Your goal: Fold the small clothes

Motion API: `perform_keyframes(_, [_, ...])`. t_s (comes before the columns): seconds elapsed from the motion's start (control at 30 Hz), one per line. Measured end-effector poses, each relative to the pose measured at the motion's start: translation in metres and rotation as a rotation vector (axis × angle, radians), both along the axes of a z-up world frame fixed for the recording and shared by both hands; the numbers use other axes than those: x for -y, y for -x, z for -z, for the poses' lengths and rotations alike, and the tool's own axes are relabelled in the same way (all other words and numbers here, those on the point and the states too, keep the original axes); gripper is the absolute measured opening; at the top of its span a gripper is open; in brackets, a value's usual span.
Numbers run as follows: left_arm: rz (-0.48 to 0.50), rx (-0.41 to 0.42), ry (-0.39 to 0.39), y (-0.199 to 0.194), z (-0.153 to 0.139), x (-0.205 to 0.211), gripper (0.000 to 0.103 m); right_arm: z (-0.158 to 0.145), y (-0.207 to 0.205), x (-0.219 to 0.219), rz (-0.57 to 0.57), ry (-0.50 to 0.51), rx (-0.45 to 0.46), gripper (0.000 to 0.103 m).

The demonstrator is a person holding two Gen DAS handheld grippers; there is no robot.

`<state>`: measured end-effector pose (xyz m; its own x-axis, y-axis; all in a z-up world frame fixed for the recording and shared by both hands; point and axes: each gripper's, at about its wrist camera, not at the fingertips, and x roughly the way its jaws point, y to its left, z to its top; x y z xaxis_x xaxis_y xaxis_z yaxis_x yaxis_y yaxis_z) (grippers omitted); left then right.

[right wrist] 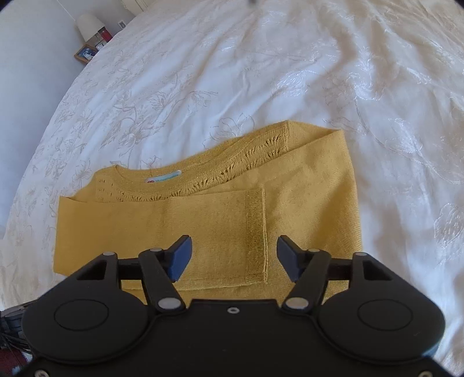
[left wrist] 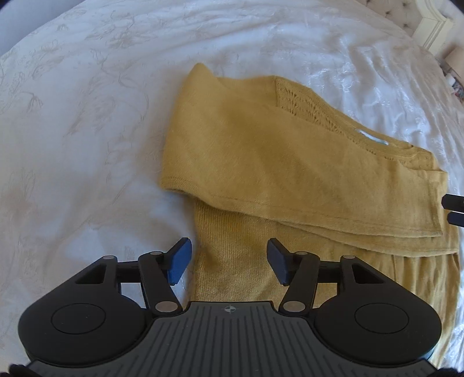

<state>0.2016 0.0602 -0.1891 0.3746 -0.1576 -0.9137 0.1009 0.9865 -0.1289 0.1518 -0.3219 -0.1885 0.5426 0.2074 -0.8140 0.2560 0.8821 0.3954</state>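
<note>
Mustard-yellow knit sweater (left wrist: 290, 162) lies partly folded on a bed covered in a white bedspread (left wrist: 87, 116) embroidered with flowers, both sleeves laid across its body and the neck label (right wrist: 165, 177) showing at the collar. Left tongs (left wrist: 229, 262) hang over the sweater's lower left corner with blue pads apart and nothing pinched between them, while the right tongs (right wrist: 234, 258) hover over the ribbed cuff (right wrist: 255, 229) of the top sleeve, likewise spread and gripping nothing. A lamp (right wrist: 88, 24) and framed picture (right wrist: 86, 53) stand beyond the bed's far edge.
</note>
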Motion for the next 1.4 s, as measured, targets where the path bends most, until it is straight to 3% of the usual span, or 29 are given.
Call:
perform_keyframes(0.07, [0.003, -0.022, 0.022, -0.001, 0.008, -0.003, 0.071, 0.010, -0.007, 0.002, 0.014, -0.013, -0.033, 0.069])
perform_keyframes(0.2, [0.033, -0.037, 0.019, -0.003, 0.016, 0.003, 0.083, 0.021, -0.011, 0.005, 0.027, -0.044, -0.062, 0.070])
perform_keyframes(0.3, [0.076, -0.046, 0.003, -0.007, 0.023, 0.013, 0.097, 0.023, -0.014, 0.003, 0.017, -0.044, -0.071, 0.068])
perform_keyframes(0.4, [0.090, -0.048, -0.021, -0.008, 0.029, 0.017, 0.103, 0.019, -0.017, -0.001, -0.011, -0.031, -0.081, 0.035])
perform_keyframes(0.43, [0.084, -0.045, -0.025, -0.009, 0.029, 0.018, 0.103, 0.015, -0.017, -0.003, -0.025, -0.027, -0.076, 0.016])
perform_keyframes(0.47, [0.076, -0.041, -0.026, -0.009, 0.030, 0.017, 0.103, 0.011, -0.016, -0.005, -0.037, -0.025, -0.061, 0.010])
perform_keyframes(0.63, [0.063, -0.017, -0.031, -0.004, 0.030, 0.015, 0.103, -0.040, 0.001, -0.010, -0.112, 0.006, 0.086, 0.010])
perform_keyframes(0.73, [0.064, -0.013, -0.036, 0.000, 0.030, 0.015, 0.103, -0.054, 0.011, 0.004, -0.075, 0.052, 0.113, 0.010])
perform_keyframes(0.83, [0.069, -0.037, -0.048, -0.004, 0.029, 0.018, 0.103, -0.041, 0.010, 0.023, -0.016, 0.122, 0.053, 0.009])
perform_keyframes(0.93, [0.074, -0.056, -0.062, -0.010, 0.031, 0.023, 0.103, -0.023, 0.008, 0.041, 0.023, 0.117, -0.005, 0.009])
perform_keyframes(1.1, [0.072, -0.043, -0.066, -0.011, 0.032, 0.026, 0.103, -0.010, 0.008, 0.042, 0.028, -0.012, 0.002, 0.021])
perform_keyframes(1.23, [0.073, -0.021, -0.066, -0.006, 0.034, 0.027, 0.103, 0.005, 0.002, 0.028, 0.001, -0.053, -0.020, 0.049])
perform_keyframes(1.4, [0.072, -0.004, -0.067, 0.000, 0.034, 0.027, 0.103, 0.025, -0.005, 0.017, 0.000, -0.093, -0.067, 0.052])
